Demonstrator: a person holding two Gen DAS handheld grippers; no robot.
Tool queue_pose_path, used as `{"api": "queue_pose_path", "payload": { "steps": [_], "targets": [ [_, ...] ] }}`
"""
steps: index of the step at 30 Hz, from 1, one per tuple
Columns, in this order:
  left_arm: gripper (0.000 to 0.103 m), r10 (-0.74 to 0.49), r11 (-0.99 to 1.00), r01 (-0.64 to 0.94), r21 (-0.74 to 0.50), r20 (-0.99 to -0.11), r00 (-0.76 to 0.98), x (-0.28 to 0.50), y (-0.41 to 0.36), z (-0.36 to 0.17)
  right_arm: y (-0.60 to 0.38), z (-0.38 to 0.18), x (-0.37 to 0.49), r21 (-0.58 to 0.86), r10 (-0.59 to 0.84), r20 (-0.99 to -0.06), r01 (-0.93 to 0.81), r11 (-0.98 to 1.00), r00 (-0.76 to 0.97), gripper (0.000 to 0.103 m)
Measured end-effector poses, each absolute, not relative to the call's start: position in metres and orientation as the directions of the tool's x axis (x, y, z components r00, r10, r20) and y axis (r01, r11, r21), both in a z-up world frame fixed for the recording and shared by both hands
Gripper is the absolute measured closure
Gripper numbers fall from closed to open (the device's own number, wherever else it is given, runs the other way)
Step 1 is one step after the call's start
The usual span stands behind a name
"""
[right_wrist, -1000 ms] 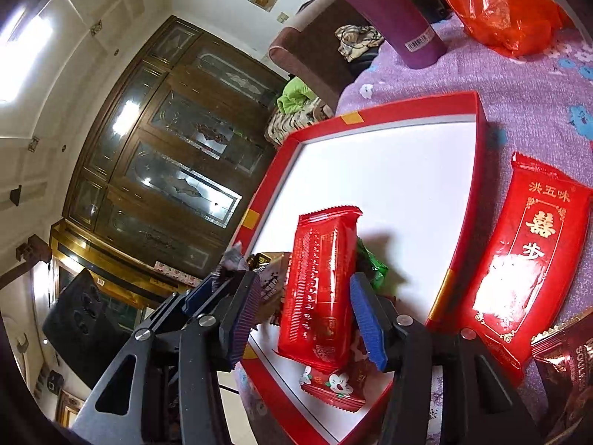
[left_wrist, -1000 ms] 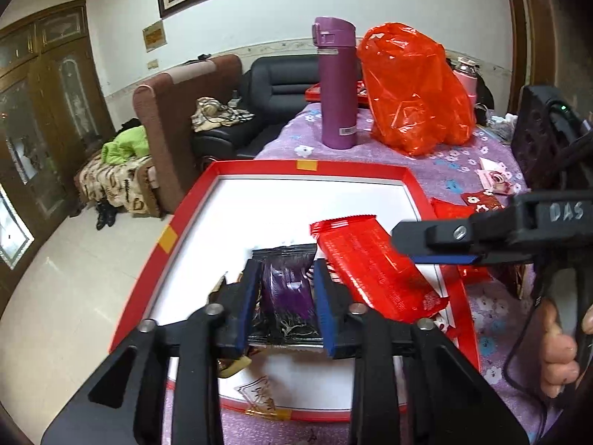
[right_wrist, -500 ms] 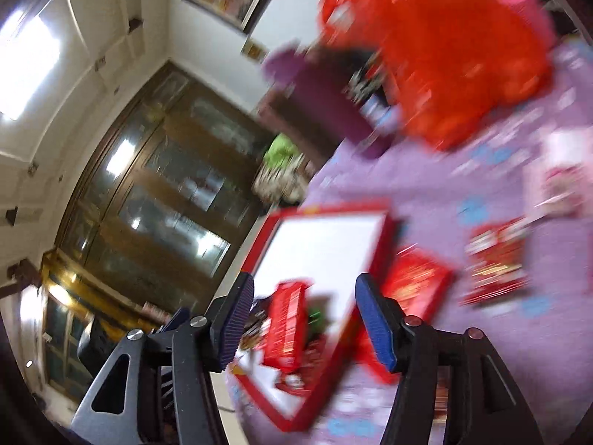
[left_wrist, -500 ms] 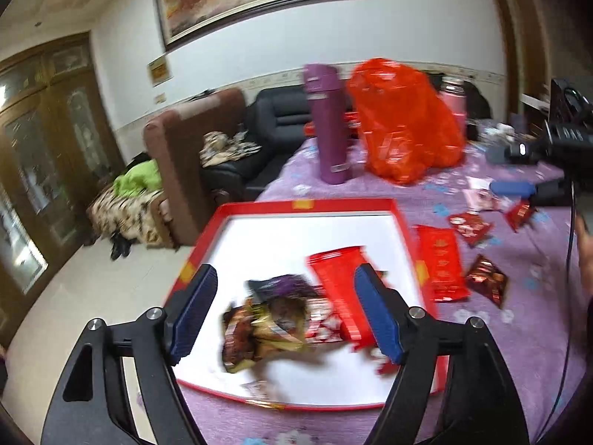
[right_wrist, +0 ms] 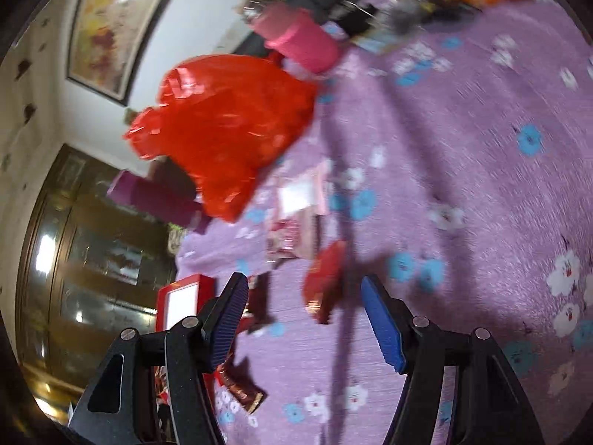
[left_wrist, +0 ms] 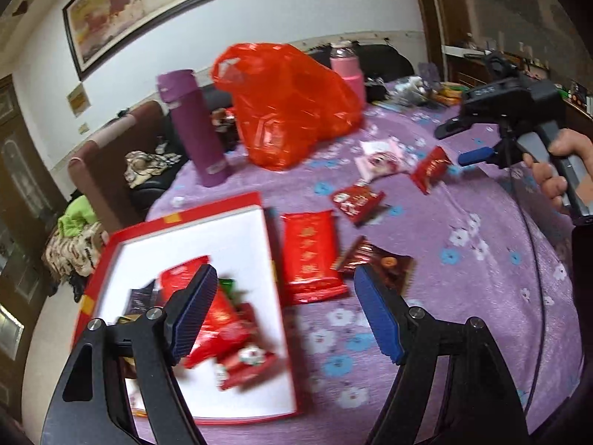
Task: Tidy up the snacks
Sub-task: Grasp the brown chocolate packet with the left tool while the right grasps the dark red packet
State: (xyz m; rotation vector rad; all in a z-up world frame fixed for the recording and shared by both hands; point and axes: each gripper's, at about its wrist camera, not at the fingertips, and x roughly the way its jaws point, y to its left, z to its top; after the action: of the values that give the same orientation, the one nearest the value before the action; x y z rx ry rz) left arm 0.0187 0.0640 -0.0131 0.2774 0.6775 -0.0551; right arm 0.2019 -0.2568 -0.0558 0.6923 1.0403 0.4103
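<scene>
A red tray (left_wrist: 255, 200) with a white floor holds several snack packets (left_wrist: 218, 319) at its near end. On the purple cloth beside it lie a long red packet (left_wrist: 309, 252), a brown packet (left_wrist: 381, 259), a small red packet (left_wrist: 355, 200), another red packet (left_wrist: 430, 168) and a pink-white packet (left_wrist: 378, 155). My left gripper (left_wrist: 285, 311) is open and empty above the tray's right edge. My right gripper (right_wrist: 304, 319) is open and empty above a red packet (right_wrist: 326, 282); it also shows in the left wrist view (left_wrist: 463, 141).
A red plastic bag (left_wrist: 289, 104), a purple flask (left_wrist: 192, 126) and a pink flask (left_wrist: 348, 70) stand at the back of the table. Clutter lies at the far right (left_wrist: 426, 89). A sofa (left_wrist: 111, 155) stands beyond the table's left edge.
Both grippers let go of their packets in the tray, opened and drew back. The left one swung right; the right one moved out over the loose packets on the cloth.
</scene>
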Motion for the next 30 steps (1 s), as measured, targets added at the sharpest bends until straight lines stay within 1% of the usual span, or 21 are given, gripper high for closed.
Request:
{"api": "queue_pose_path", "payload": {
  "steps": [2, 5, 8, 12, 13, 14, 15, 17, 19, 23, 25, 28, 30],
  "targets": [
    [0.026, 0.019, 0.963, 0.157, 0.217, -0.641, 0.767, 0.02, 0.059, -0.017, -0.251, -0.061, 0.206, 0.682, 0.605, -0.656, 0.011, 0.731, 0.451, 0.037],
    [0.026, 0.008, 0.968, 0.16, 0.195, -0.657, 0.754, 0.023, 0.055, -0.02, -0.244, -0.06, 0.208, 0.691, 0.615, -0.639, -0.007, 0.723, 0.462, 0.037],
    [0.026, -0.008, 0.97, 0.17, 0.176, -0.669, 0.743, 0.028, 0.049, -0.023, -0.239, -0.062, 0.209, 0.678, 0.599, -0.644, -0.007, 0.735, 0.476, 0.037],
    [0.026, -0.027, 0.962, 0.203, 0.185, -0.672, 0.74, 0.033, 0.037, -0.027, -0.239, -0.069, 0.211, 0.666, 0.58, -0.657, 0.01, 0.746, 0.481, 0.038],
    [0.026, -0.031, 0.959, 0.212, 0.189, -0.672, 0.74, 0.035, 0.033, -0.029, -0.237, -0.069, 0.211, 0.65, 0.564, -0.666, 0.009, 0.76, 0.489, 0.041],
    [0.027, -0.034, 0.957, 0.218, 0.191, -0.673, 0.739, 0.038, 0.029, -0.03, -0.236, -0.068, 0.211, 0.644, 0.558, -0.667, 0.004, 0.765, 0.494, 0.047],
    [0.027, -0.042, 0.956, 0.227, 0.187, -0.675, 0.736, 0.041, 0.026, -0.031, -0.234, -0.068, 0.211, 0.639, 0.556, -0.662, -0.008, 0.769, 0.502, 0.049],
    [0.027, -0.051, 0.956, 0.234, 0.175, -0.688, 0.724, 0.049, 0.022, -0.034, -0.227, -0.065, 0.211, 0.627, 0.554, -0.659, -0.035, 0.778, 0.508, 0.053],
    [0.027, -0.051, 0.958, 0.234, 0.165, -0.706, 0.707, 0.057, 0.017, -0.038, -0.218, -0.065, 0.211, 0.595, 0.537, -0.676, -0.056, 0.802, 0.505, 0.056],
    [0.027, -0.035, 0.958, 0.229, 0.175, -0.717, 0.696, 0.07, 0.006, -0.047, -0.207, -0.074, 0.214, 0.576, 0.541, -0.709, -0.073, 0.814, 0.452, 0.056],
    [0.027, -0.03, 0.958, 0.227, 0.176, -0.725, 0.688, 0.076, 0.003, -0.052, -0.207, -0.082, 0.217, 0.576, 0.538, -0.724, -0.051, 0.816, 0.433, 0.057],
    [0.027, -0.036, 0.961, 0.227, 0.158, -0.744, 0.668, 0.084, 0.001, -0.061, -0.214, -0.085, 0.219, 0.615, 0.568, -0.702, -0.037, 0.787, 0.429, 0.059],
    [0.031, -0.062, 0.958, 0.254, 0.134, -0.768, 0.638, 0.086, -0.001, -0.068, -0.219, -0.088, 0.22, 0.64, 0.587, -0.69, -0.022, 0.768, 0.423, 0.061]
  ]
}}
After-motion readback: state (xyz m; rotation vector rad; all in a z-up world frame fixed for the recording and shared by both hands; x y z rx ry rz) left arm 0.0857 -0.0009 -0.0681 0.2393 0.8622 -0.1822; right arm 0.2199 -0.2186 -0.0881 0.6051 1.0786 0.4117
